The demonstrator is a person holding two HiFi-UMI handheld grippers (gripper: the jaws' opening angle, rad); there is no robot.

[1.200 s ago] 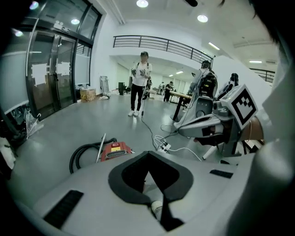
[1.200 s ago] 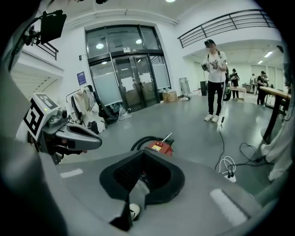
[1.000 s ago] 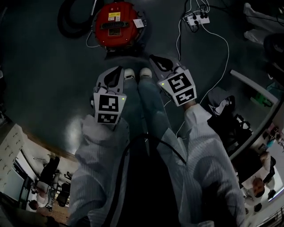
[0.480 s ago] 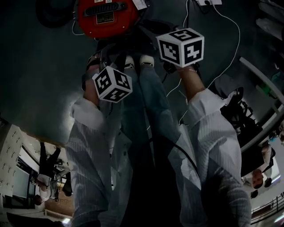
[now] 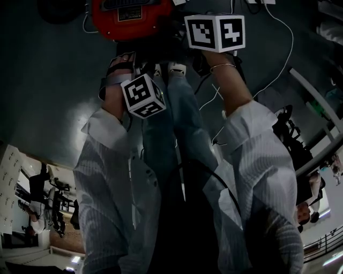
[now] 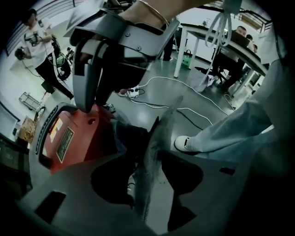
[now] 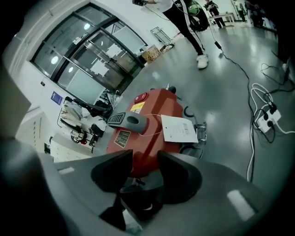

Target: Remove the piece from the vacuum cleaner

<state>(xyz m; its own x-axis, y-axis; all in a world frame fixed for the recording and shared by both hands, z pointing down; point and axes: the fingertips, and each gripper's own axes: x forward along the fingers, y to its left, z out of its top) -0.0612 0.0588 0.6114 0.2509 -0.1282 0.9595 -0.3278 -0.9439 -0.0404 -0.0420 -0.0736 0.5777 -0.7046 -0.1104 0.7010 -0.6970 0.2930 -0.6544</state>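
The red vacuum cleaner (image 5: 128, 16) sits on the floor just ahead of the person's feet, with a grey handle (image 7: 129, 120) on top and a white tag (image 7: 179, 129) tied to it. My right gripper (image 7: 145, 161) hangs over the vacuum's near side. Its jaws are opening, and only the red body (image 7: 147, 124) shows through the gap. Seen from the left gripper view, the right gripper's fingers (image 6: 85, 78) stand apart, with their tips by the red shell (image 6: 78, 138). My left gripper (image 6: 152, 154) is low beside the vacuum. Its jaws are opening and grip nothing.
A white power strip (image 7: 267, 117) with cables lies on the floor to the right. The person's white shoes (image 5: 177, 68) stand close to the vacuum. A black hose (image 5: 56, 13) coils at its left. Tables (image 6: 216, 41) and a walking person (image 7: 193, 27) are farther off.
Both grippers have moved forward to the vacuum and tipped over, so their marker cubes now face the head camera. The vacuum has shifted toward the top edge of the head view.
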